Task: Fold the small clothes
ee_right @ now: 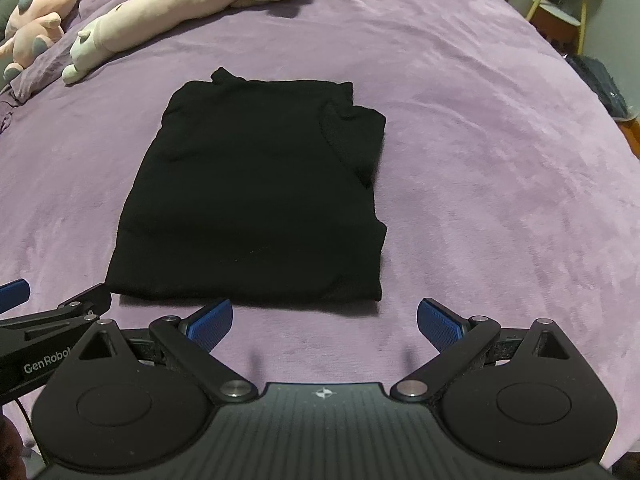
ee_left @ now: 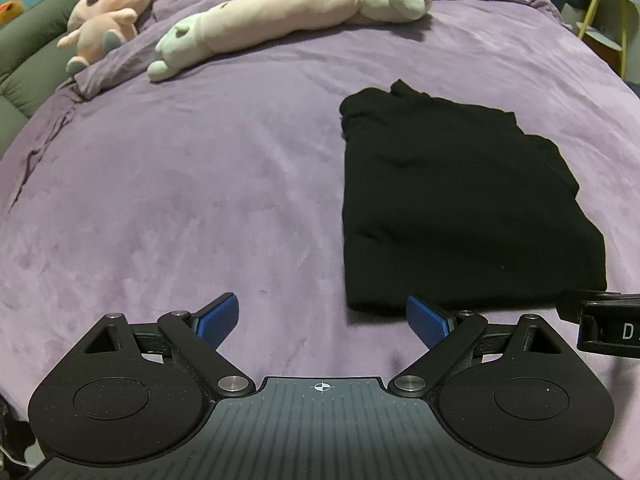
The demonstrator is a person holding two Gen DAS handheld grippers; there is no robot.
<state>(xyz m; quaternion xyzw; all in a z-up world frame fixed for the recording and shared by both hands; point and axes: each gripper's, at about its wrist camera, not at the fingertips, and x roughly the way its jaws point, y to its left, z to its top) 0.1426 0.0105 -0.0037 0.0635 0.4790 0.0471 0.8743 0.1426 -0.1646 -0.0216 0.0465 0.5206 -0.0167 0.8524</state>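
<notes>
A black garment [ee_left: 460,208] lies folded into a rough rectangle on the purple bedspread [ee_left: 180,200]; it also shows in the right wrist view [ee_right: 256,200]. My left gripper [ee_left: 322,320] is open and empty, just before the garment's near left corner. My right gripper [ee_right: 324,322] is open and empty, just short of the garment's near edge. Part of the right gripper shows at the right edge of the left wrist view [ee_left: 604,320], and the left gripper shows at the left edge of the right wrist view [ee_right: 52,320].
A long pink and green plush [ee_left: 280,16] and a pink plush [ee_left: 104,20] lie at the far end of the bed. A grey headboard cushion [ee_left: 24,56] is at far left. A yellow-legged side table [ee_right: 568,4] stands beyond the bed's right edge.
</notes>
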